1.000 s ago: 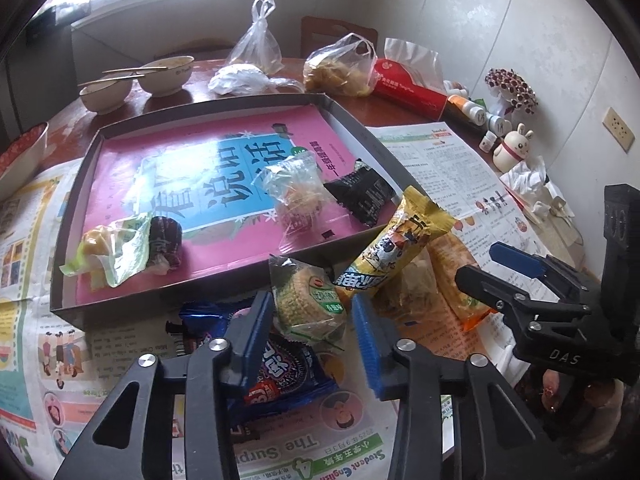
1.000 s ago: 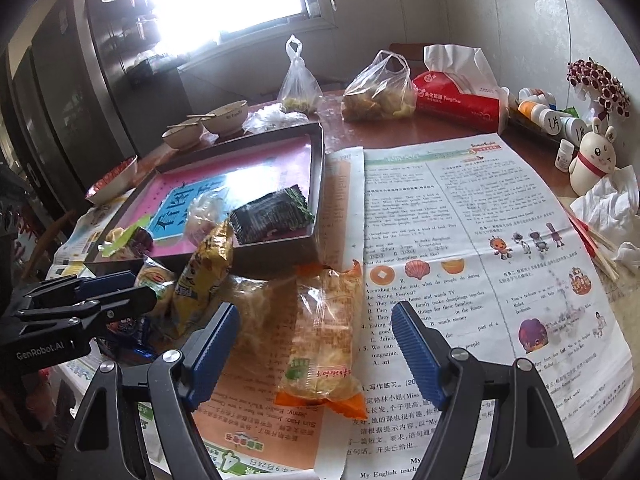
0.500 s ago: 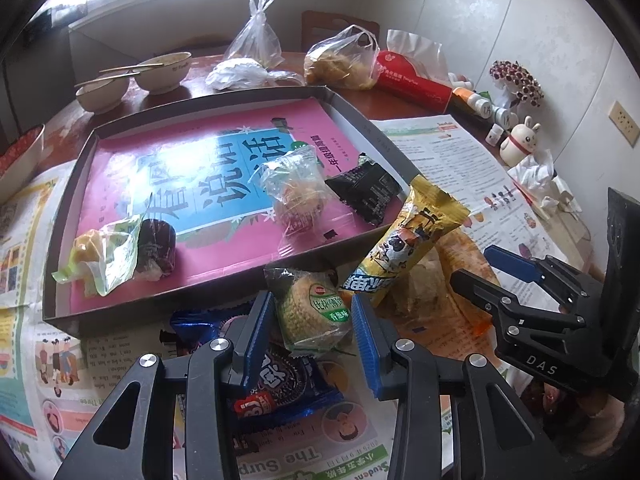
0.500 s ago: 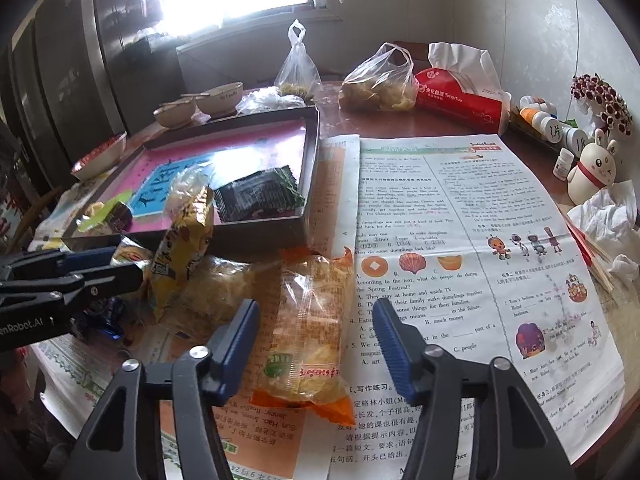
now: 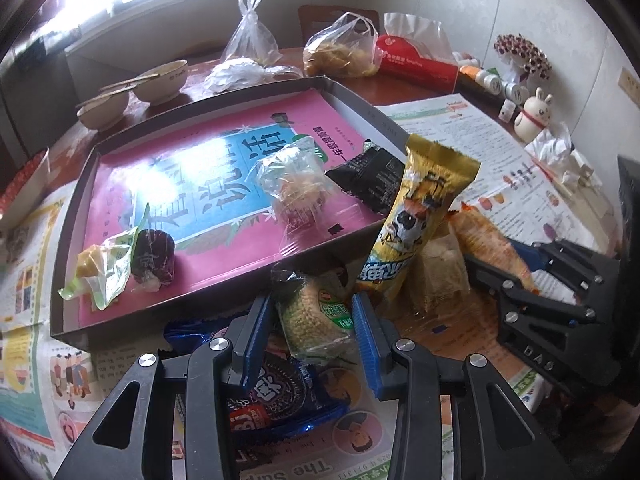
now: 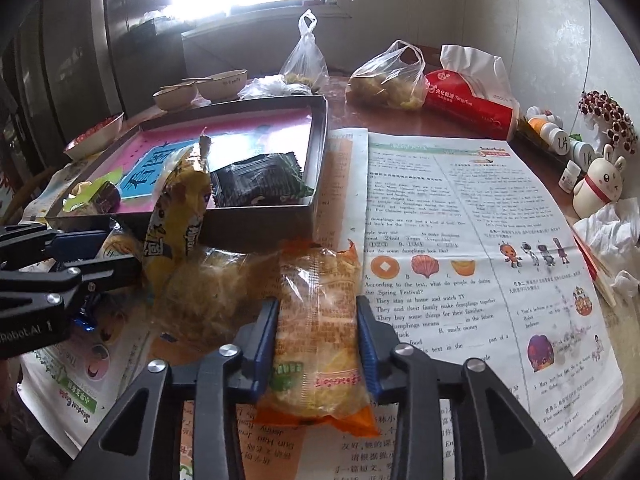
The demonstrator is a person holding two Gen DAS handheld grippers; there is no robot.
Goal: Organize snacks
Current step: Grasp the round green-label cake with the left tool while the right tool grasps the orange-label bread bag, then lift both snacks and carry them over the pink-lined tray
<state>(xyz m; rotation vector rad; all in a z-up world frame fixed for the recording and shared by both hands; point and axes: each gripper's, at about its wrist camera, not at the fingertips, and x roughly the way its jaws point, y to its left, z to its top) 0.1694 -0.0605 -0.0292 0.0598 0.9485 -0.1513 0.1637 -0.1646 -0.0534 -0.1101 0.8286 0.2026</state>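
Left gripper has both blue pads pressed against a clear-wrapped round cake with a green label, clenched on it just in front of the tray's near wall. Right gripper is clamped the same way on an orange-ended clear packet of yellowish snacks, which lies on the newspaper off the tray's near right corner. The tray is a shallow dark box lined with a pink and blue book cover. Inside it: a black wrapper at the near right corner, a crinkled clear packet just left of that, and a dark round sweet in green-and-clear wrap at the near left. A yellow packet leans tilted against the tray's near wall, its top poking above the rim. A pale clear-wrapped pastry sits just in front of the tray between the yellow packet and the orange one, touching both. A blue cookie pack lies under the left gripper, in front of the tray. Beyond the tray's far side: two bowls with chopsticks, two plastic bags, a red tissue pack. A rabbit figurine stands well right of the tray, by the wall.
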